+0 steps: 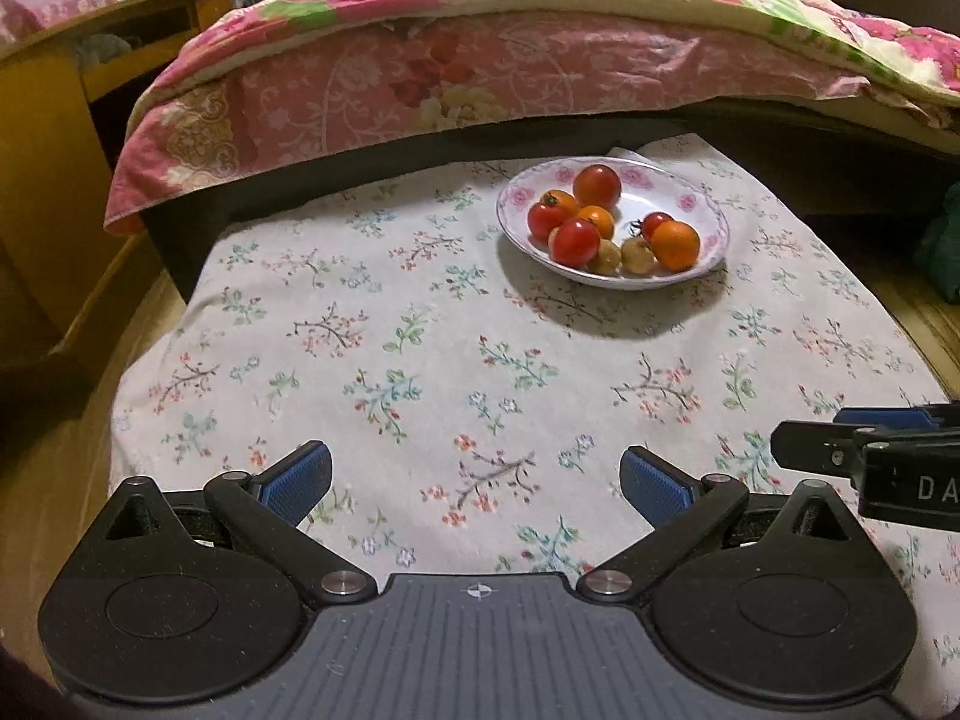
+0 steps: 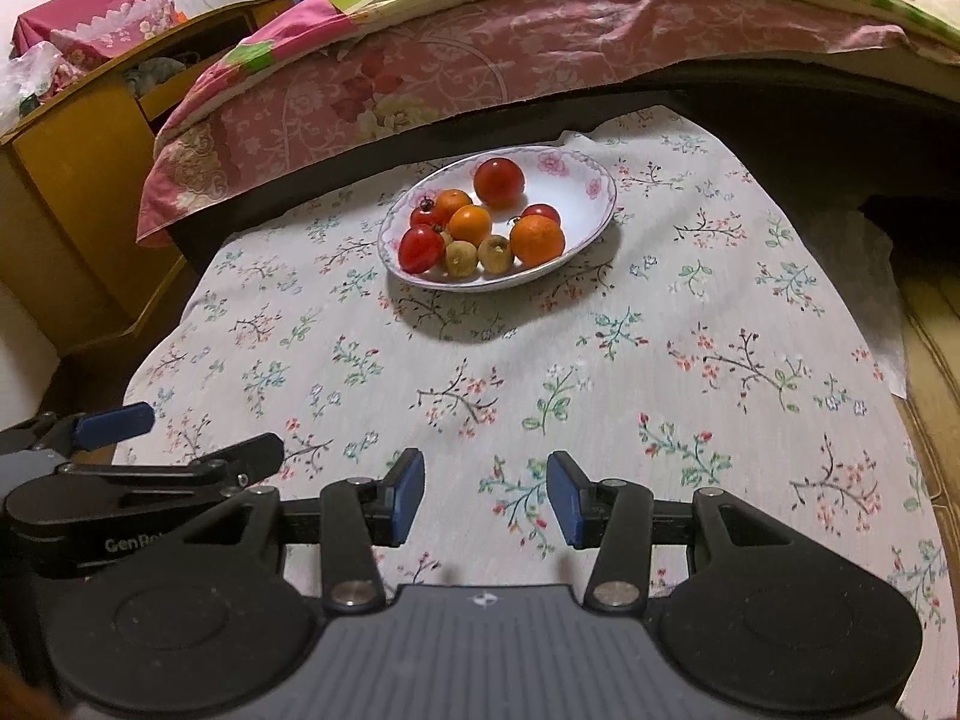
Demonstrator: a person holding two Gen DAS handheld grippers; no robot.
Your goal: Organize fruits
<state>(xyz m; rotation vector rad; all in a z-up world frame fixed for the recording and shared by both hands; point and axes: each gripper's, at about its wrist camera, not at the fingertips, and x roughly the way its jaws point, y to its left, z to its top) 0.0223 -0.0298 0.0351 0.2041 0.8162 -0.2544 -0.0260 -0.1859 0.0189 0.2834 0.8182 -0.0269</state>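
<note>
Hovered low over flowered cloth (image 1: 420,360): left gripper (image 1: 475,483) spread wide, right gripper (image 2: 486,495) parted, both empty. Sat well beyond, near bed edge: plate (image 2: 585,180) holding all visible fruits (image 2: 480,228), mixed together. Fit either gathering done or sorting pending.

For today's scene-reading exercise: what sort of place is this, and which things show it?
Probably a bedroom in a home. A bed with a pink floral quilt stands behind the floral cloth, a yellow wooden cabinet beside it, and a flowered white china plate holds fruit.
</note>
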